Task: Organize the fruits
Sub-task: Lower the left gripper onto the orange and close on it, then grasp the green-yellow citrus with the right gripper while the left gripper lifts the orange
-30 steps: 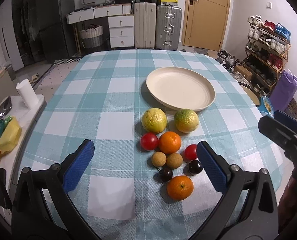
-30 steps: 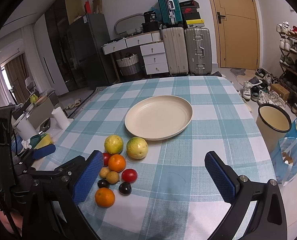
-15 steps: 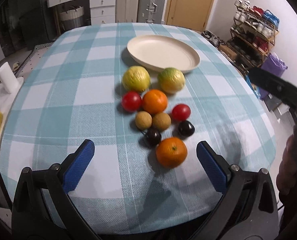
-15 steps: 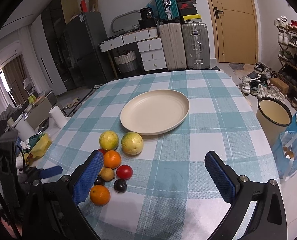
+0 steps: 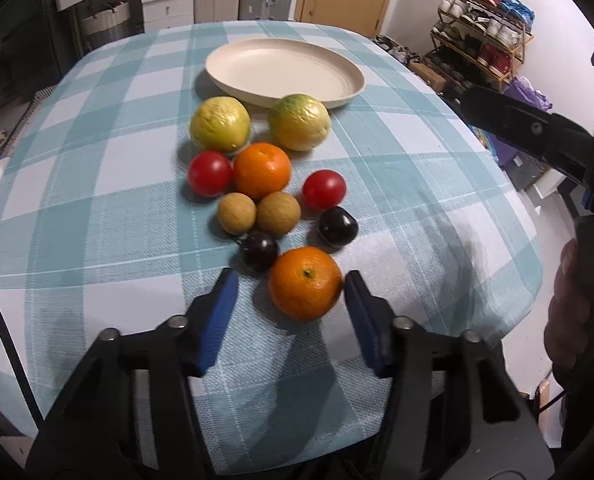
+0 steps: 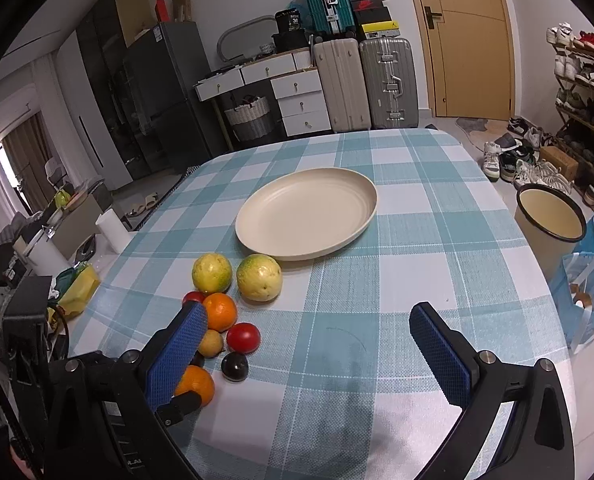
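A cluster of fruit lies on the checked tablecloth before a cream plate [image 5: 285,68]: two yellow-green guavas [image 5: 220,123], two oranges, two red tomatoes [image 5: 210,173], two brown longans [image 5: 278,213], two dark plums [image 5: 338,226]. My left gripper [image 5: 291,286] straddles the near orange [image 5: 305,282]; the right pad touches it, the left pad stands apart. My right gripper [image 6: 309,342] is open and empty over the cloth, right of the fruit. The plate [image 6: 307,212] is empty.
The table's near edge [image 5: 297,444] lies just under my left gripper. A bin [image 6: 549,226] and a blue bag [image 6: 589,296] stand on the floor to the right. A paper roll [image 6: 113,230] and clutter sit left of the table.
My left gripper has dropped forward to the near orange and its jaws have narrowed around it. My right gripper has shifted slightly and stays open.
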